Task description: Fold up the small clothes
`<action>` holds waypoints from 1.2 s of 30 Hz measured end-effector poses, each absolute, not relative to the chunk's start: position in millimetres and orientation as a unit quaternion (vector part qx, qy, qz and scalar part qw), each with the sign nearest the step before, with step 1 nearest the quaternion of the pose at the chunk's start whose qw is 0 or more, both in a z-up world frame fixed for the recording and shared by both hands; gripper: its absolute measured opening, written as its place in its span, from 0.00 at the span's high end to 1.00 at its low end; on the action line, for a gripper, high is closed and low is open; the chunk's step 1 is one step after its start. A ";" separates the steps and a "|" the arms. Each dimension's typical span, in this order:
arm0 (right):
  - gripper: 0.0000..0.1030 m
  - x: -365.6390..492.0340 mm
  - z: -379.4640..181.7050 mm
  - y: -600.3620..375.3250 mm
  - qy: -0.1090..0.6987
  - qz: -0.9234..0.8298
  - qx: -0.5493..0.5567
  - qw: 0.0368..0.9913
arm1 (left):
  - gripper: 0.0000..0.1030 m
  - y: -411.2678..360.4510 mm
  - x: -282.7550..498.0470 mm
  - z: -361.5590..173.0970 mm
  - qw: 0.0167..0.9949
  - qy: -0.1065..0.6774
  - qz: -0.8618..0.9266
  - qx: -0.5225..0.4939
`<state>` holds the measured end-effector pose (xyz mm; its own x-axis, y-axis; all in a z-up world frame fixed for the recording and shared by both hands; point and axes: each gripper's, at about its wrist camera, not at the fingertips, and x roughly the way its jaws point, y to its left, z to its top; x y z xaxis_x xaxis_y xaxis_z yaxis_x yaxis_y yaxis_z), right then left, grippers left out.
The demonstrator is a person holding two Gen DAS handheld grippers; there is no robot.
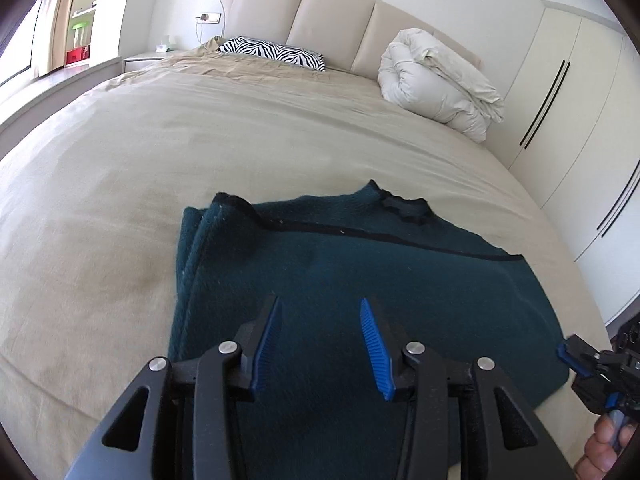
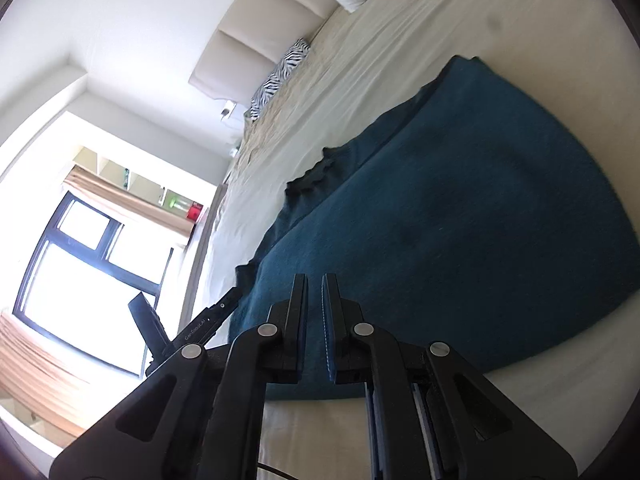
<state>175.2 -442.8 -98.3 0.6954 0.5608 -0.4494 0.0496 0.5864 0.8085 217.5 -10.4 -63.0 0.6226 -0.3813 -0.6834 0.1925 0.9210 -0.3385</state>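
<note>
**Teal garment lies folded near the foot of the bed, both grippers clear of it**

Left wrist view: the left gripper (image 1: 320,304) hangs above the teal knitted garment (image 1: 360,280) with its blue-padded jaws well apart and nothing between them. The garment rests flat on the beige bedspread (image 1: 140,152), towards the near edge of the bed. One side panel appears doubled over along the garment's left edge, and a dark trim line runs across it below the ruffled collar (image 1: 406,210), so the fold looks partly made; the open jaws probably mean this hand is free to pick the next edge. At the right border the right gripper (image 1: 568,354) sits just beside the garment's near right corner, a person's fingers behind it. Farther off, a zebra-print pillow (image 1: 272,52) and a rolled white duvet (image 1: 436,84) lie against the padded headboard (image 1: 332,20); white wardrobe doors (image 1: 580,120) line the right wall.

Right wrist view: the picture is rolled sideways. The right gripper's jaws stand nearly together, only a thin slit showing, with no cloth caught in it. They point over the garment's near edge, where it meets bare bedspread. The left gripper's dark body shows at lower left, before a bright window (image 2: 80,264) with a tan blind.
</note>
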 end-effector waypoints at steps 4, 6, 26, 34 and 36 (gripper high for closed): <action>0.84 184.1 -127.7 -406.5 0.400 0.179 0.452 0.777 | 0.56 -30.5 172.6 -85.6 0.863 0.443 -0.211 -0.122; 0.84 188.4 -149.9 -386.9 0.431 0.200 0.460 0.750 | 0.57 -40.3 165.2 -101.9 0.857 0.459 -0.211 -0.105; 0.77 91.4 -134.8 -549.2 0.327 0.004 0.501 0.801 | 0.32 82.0 128.3 -75.0 0.879 0.409 -0.148 -0.195; 0.50 79.5 -86.3 -505.6 0.330 0.091 0.450 0.824 | 0.30 119.7 175.7 -94.7 0.821 0.450 -0.170 -0.308; 0.50 83.0 -74.2 -487.2 0.339 0.121 0.434 0.826 | 0.30 117.1 188.6 -106.6 0.792 0.466 -0.186 -0.347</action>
